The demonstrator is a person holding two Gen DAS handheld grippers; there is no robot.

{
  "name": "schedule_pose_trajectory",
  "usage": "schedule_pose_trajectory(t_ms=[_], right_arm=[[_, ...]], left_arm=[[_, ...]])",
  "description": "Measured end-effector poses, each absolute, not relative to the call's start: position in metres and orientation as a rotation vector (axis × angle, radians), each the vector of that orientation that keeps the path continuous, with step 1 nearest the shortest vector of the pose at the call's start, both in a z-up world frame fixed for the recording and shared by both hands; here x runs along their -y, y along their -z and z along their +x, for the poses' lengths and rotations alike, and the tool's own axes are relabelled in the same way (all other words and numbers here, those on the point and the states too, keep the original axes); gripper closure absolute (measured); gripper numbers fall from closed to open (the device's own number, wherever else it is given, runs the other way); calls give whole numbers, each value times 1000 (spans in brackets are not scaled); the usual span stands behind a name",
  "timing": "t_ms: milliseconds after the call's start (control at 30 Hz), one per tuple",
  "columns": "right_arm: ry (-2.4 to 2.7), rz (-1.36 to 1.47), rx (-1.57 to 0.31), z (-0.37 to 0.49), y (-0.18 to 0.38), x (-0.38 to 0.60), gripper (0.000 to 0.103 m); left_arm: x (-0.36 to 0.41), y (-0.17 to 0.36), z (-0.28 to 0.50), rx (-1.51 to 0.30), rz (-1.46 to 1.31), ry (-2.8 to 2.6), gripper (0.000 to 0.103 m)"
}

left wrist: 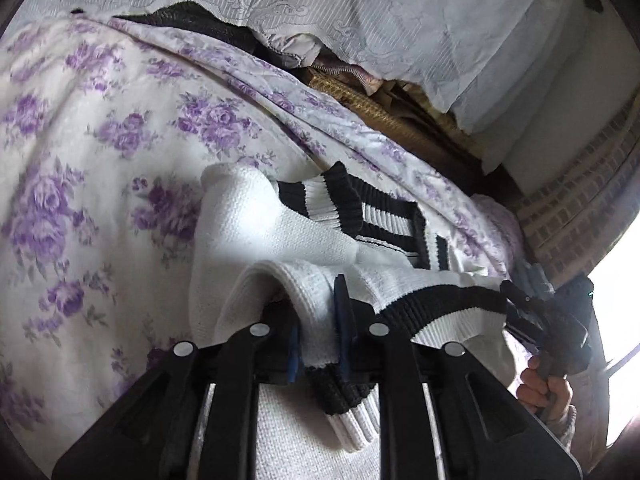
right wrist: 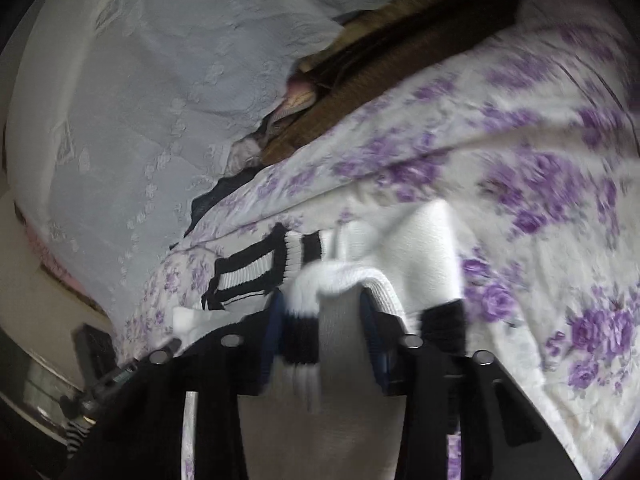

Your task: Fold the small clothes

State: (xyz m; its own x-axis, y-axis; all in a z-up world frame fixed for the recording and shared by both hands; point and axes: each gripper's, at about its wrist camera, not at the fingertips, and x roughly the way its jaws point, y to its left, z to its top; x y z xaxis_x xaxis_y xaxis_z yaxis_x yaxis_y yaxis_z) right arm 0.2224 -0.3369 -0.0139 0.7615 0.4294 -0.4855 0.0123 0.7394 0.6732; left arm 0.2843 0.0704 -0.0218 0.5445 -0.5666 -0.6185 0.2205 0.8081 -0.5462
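Daylight poured in from a blown-out window (left wrist: 624,320) at the right edge of the left wrist view, burning that corner to pure white while the black gripper frames in both foregrounds sank into near-featureless shadow. The white knit garment (left wrist: 256,224) carried a soft grey shadow across its middle. The left wrist view was sharp. The right wrist view was smeared by motion blur, worst across the floral bedspread (right wrist: 540,184) at right. Fisheye distortion bent both scenes, and dark vignetting ringed the corners.
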Motion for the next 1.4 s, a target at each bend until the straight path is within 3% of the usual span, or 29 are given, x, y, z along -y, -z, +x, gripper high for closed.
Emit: schedule_pose_trajectory(t_ms=[133,200,267,333,433,567,733,900,1033,1067,1200,1367,1400], right_arm=[[-226,670,-539,198,-17,350,62],[-249,549,-562,192,-28,334,62],[-250,449,-571,183,-35,322,67],[-226,373,-581,173,-37,316,77],[-172,278,-621,162,-30,313,86],[-187,169,-701,153,-12,301,87],[-262,-68,-790,149,2,255,87],[-285,-149,-815,175,6,233,86],[-244,57,-747,228,-15,255,86],[-213,141,-725,239,-18,266,86],[-248,534,-665,255,-8,311,86],[-189,367,-589,233,-20,297,85],[-177,372,-557,232,-26,297,78]], left_arm=[[-83,-8,274,-803,-478,573,84],[-84,-19,265,-791,-457,598,72],[-78,-26,254,-783,-368,575,27],[-74,-35,238,-742,-208,464,15],[-82,-36,228,-751,-136,437,15],[-93,-25,218,-798,-75,443,18],[-60,0,195,-825,229,478,18],[-35,9,219,-827,317,388,17],[-20,-5,253,-751,325,274,15],[-25,-14,267,-737,238,227,9],[-69,-17,299,-779,-172,226,8],[-64,-15,280,-726,-152,274,10],[-57,-23,274,-685,-125,252,10]])
